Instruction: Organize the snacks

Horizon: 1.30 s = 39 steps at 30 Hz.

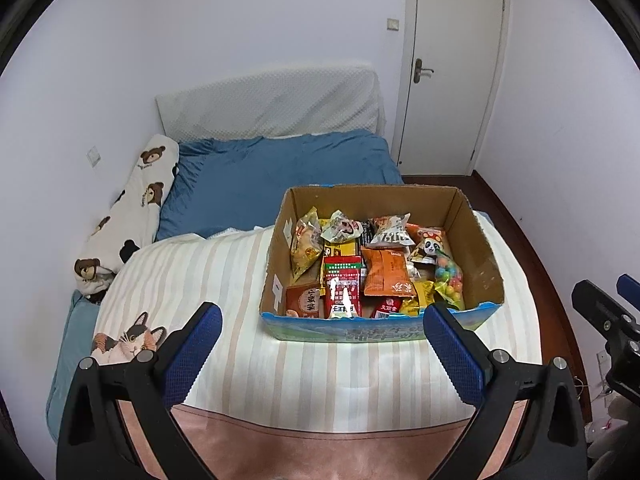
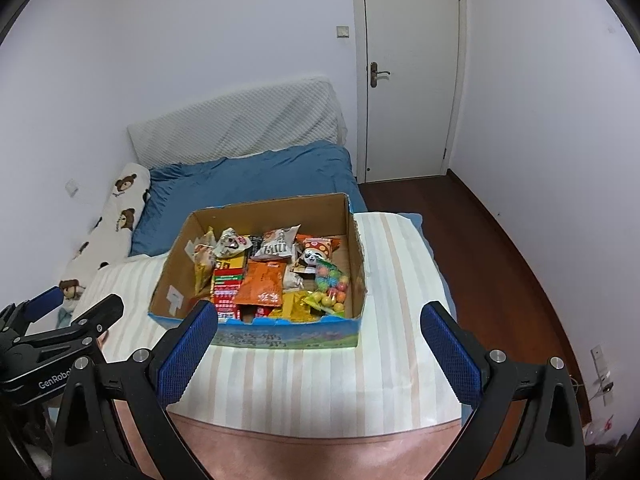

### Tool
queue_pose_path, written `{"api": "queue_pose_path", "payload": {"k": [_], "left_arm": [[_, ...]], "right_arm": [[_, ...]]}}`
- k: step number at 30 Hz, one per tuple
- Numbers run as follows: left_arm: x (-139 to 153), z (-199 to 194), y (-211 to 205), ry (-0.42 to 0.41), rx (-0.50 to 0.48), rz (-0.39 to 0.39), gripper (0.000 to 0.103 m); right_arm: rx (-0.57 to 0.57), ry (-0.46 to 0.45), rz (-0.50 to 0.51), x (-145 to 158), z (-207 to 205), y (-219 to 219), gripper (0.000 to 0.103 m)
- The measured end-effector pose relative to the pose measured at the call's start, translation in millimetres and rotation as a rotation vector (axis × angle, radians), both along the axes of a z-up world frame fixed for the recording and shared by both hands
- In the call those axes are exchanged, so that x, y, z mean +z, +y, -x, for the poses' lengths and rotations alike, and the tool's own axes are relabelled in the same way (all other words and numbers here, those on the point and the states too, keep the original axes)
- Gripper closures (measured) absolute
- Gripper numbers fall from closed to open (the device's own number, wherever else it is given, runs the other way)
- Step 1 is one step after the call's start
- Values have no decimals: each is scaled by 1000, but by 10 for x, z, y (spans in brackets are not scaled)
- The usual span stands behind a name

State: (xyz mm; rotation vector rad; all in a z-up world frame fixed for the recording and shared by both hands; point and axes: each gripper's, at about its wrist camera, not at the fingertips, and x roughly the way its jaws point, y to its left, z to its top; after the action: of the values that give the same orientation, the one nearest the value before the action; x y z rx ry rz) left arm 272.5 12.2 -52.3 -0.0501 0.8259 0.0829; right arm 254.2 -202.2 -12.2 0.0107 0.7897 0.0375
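An open cardboard box (image 1: 476,240) (image 2: 176,264) sits on a striped cream quilt (image 1: 192,276) (image 2: 320,380) on the bed. Several snack packets fill it: an orange packet (image 1: 384,272) (image 2: 262,280), a red carton (image 1: 342,284) (image 2: 226,286), a bag of coloured candy balls (image 1: 450,280) (image 2: 334,290), a yellow bag (image 1: 306,248) (image 2: 203,264). My left gripper (image 1: 324,322) is open, just short of the box's near wall, nothing between its fingers. My right gripper (image 2: 320,320) is open too, at the near wall, empty. Each gripper shows at the other view's edge.
A blue duvet (image 1: 280,176) and a white padded headboard (image 1: 272,104) lie beyond the box. A bear-print bolster (image 1: 132,208) runs along the left wall. A shut white door (image 2: 412,72) and dark wood floor (image 2: 500,248) are to the right.
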Motion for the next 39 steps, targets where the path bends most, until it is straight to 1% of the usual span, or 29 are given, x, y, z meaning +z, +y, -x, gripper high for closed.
{"api": "queue_pose_path", "payload": {"k": [2, 6, 9, 16, 39], "left_arm": [[-58, -96, 16, 25, -1, 13, 0], [-147, -243, 51, 54, 10, 16, 0], [-181, -306, 55, 62, 9, 8, 0], [-225, -365, 34, 75, -5, 2, 0], [-163, -351, -15, 60, -30, 9, 0]], "right_arm": [[-2, 12, 4, -46, -103, 9, 0], [-15, 23, 15, -120, -239, 20, 0], [-23, 41, 16, -209, -315, 21, 0], [-34, 66, 23, -310, -362, 18, 0], [-36, 52, 32, -228, -269, 28, 0]]}}
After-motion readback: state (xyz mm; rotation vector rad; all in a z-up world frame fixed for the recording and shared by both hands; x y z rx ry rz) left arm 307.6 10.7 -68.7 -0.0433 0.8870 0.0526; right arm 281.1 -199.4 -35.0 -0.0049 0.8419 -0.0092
